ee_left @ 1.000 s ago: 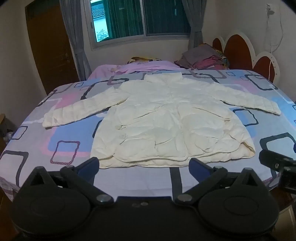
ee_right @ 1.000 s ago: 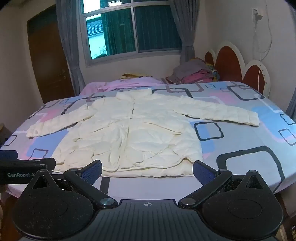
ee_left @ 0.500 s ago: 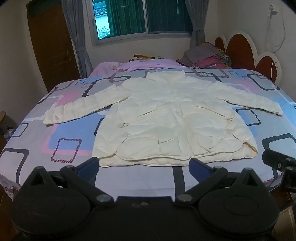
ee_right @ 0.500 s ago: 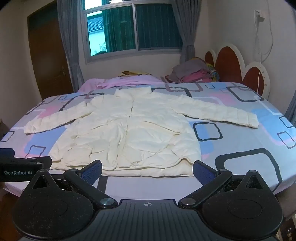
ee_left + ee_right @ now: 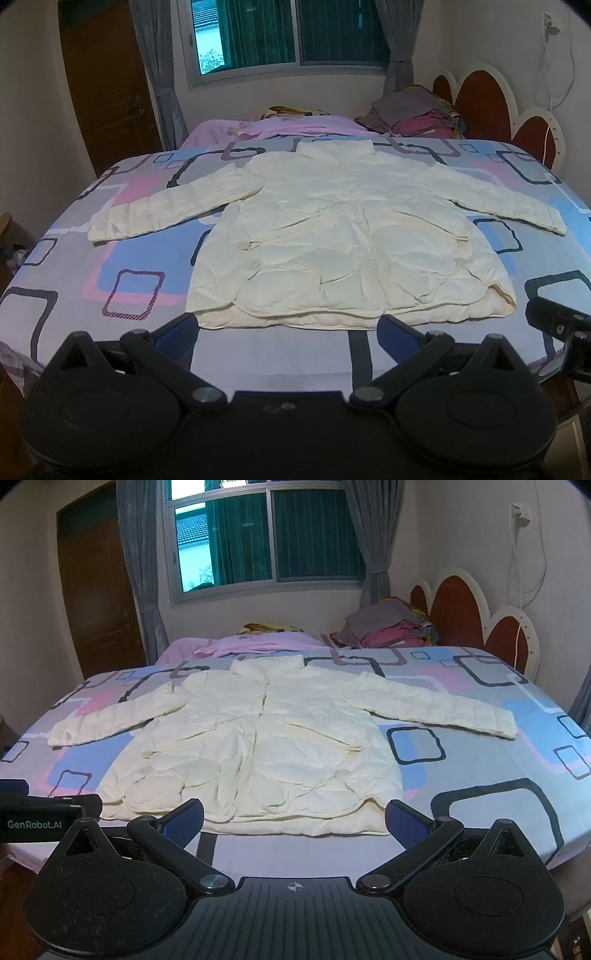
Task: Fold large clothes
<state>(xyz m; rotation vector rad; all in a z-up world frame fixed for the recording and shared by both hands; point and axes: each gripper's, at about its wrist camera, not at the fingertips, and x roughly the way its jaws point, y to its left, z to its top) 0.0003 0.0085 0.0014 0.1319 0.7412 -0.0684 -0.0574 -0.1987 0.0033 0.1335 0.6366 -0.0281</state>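
Observation:
A cream puffer jacket lies flat and front up on the bed, collar toward the window, both sleeves spread out to the sides. My left gripper hovers open just short of the jacket's hem, with nothing between its fingers. My right gripper is open too and empty, held near the hem. The right gripper's body shows at the right edge of the left wrist view. At the left edge of the right wrist view is the left gripper's body.
The bed has a sheet with square patterns and its front edge is just below the grippers. A pile of folded clothes and a pink blanket sit at the far side. A scalloped headboard stands on the right, a wooden door on the left.
Both views have pulled back and risen slightly, so more of the window shows and the jacket sits lower. The jacket has not moved and both grippers stay open.

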